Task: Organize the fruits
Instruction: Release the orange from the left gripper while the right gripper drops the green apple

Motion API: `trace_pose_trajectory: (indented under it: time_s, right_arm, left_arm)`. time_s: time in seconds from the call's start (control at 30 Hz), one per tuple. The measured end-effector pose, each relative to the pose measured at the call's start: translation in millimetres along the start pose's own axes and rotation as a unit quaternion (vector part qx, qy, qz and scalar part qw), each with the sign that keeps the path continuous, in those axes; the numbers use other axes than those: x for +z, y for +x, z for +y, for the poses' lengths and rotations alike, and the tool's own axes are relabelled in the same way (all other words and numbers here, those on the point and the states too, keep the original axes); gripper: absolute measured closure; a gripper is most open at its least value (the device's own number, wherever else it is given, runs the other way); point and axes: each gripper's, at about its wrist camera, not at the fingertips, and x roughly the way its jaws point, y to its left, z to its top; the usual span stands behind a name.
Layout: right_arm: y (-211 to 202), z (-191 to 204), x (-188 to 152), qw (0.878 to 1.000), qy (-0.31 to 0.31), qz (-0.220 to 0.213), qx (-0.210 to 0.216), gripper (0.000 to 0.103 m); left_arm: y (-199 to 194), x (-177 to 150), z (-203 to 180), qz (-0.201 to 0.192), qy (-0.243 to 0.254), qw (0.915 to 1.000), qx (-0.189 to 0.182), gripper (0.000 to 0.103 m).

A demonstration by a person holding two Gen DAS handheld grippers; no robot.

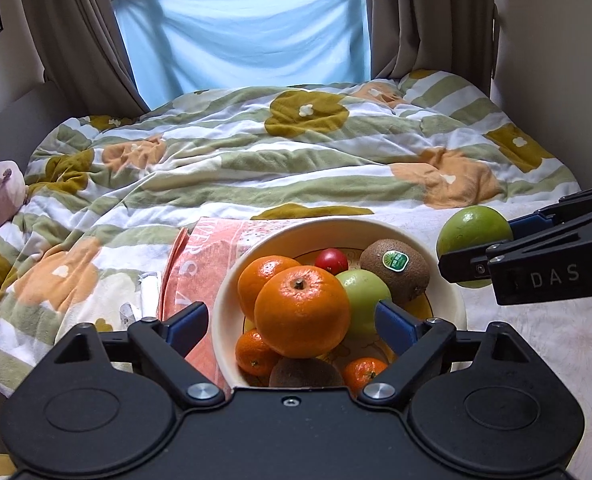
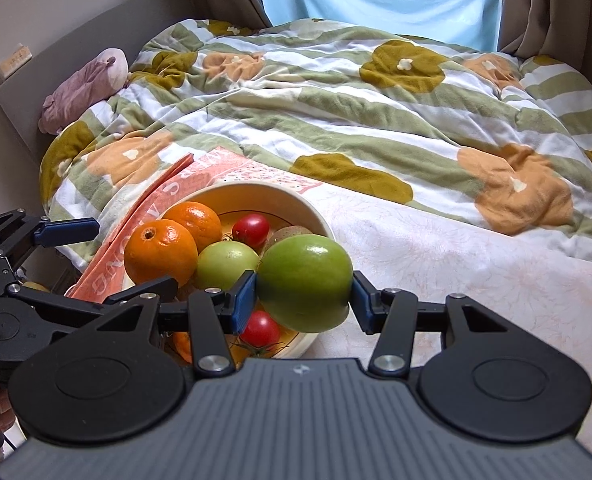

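A cream bowl on the bed holds oranges, a green apple, a kiwi, a small red tomato and small mandarins. My left gripper is open, its jaws either side of the big orange, just above the bowl. My right gripper is shut on a large green apple and holds it just right of the bowl. It also shows in the left wrist view. A second tomato lies in the bowl below the held apple.
A pink printed magazine lies under the bowl's left side. A rumpled flowered duvet covers the bed behind. A pale sheet lies to the right of the bowl. A purple plush toy lies at the headboard.
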Motion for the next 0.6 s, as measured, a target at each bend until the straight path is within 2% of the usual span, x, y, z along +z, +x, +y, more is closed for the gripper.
trace_pose_trajectory:
  time_s: [0.2,0.47,0.6]
  right_arm:
    - [10,14,0,1.000,-0.018,0.014,0.020,0.038]
    - [24,33,-13,0.998,-0.021,0.043,0.047,0.038]
    - [25,36,-12,0.997,-0.019,0.036,0.059,0.036]
  left_arm:
    - [-8,-12,9,0.010,-0.005,0.9999,-0.002,0.010]
    - [-15,-23,23,0.012,-0.017,0.9997,0.015,0.010]
    - [-15,-28,26,0.017,-0.018,0.9996,0.016,0.010]
